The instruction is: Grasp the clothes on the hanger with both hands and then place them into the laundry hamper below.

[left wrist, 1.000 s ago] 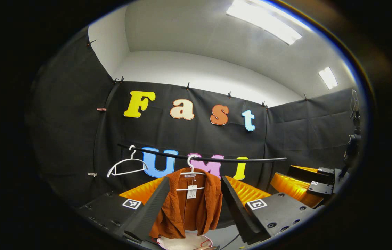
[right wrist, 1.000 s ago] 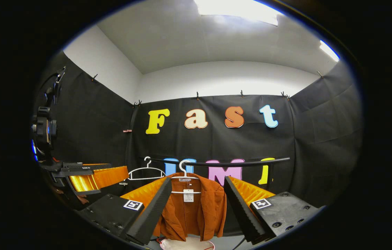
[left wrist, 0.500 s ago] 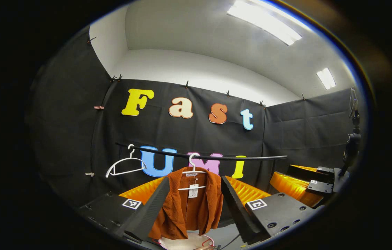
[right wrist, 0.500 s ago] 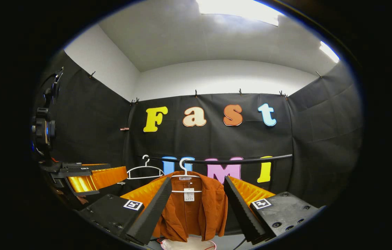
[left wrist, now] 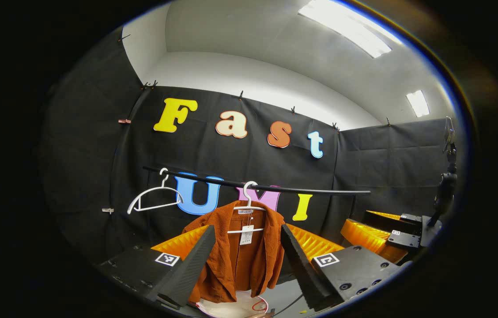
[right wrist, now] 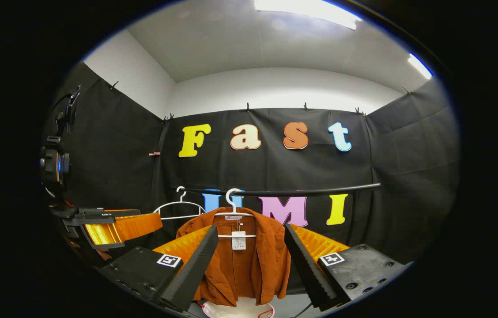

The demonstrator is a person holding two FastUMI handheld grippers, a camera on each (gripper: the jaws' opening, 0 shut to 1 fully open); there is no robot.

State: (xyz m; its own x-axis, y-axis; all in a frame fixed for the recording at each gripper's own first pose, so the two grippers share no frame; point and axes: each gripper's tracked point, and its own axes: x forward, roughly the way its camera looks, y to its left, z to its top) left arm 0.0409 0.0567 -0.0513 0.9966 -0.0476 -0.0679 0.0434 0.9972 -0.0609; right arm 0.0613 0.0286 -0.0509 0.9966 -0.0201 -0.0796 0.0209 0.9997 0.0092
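A rust-orange corduroy jacket (left wrist: pixel 235 260) (right wrist: pixel 244 265) hangs on a white hanger (left wrist: pixel 247 207) (right wrist: pixel 233 213) from a black rail (left wrist: pixel 275 189) (right wrist: pixel 302 192), a paper tag at its collar. Under it sits the white rim of the laundry hamper (left wrist: pixel 235 308) (right wrist: pixel 240 308). My left gripper (left wrist: pixel 247 257) stands open, well short of the jacket, which shows between its fingers. My right gripper (right wrist: pixel 250 258) is open too, framing the jacket from a distance. The right gripper (left wrist: pixel 386 234) also shows at the far right of the left gripper view, and the left gripper (right wrist: pixel 112 225) at the left of the right gripper view.
An empty white hanger (left wrist: pixel 154 198) (right wrist: pixel 179 208) hangs on the rail to the left of the jacket. Black cloth walls close in the booth on three sides. A cable (left wrist: pixel 291 304) lies on the grey floor by the hamper.
Both views have tilted downward a little: rail and jacket sit higher in the frames and more of the jacket's shoulders shows. Both grippers stay open.
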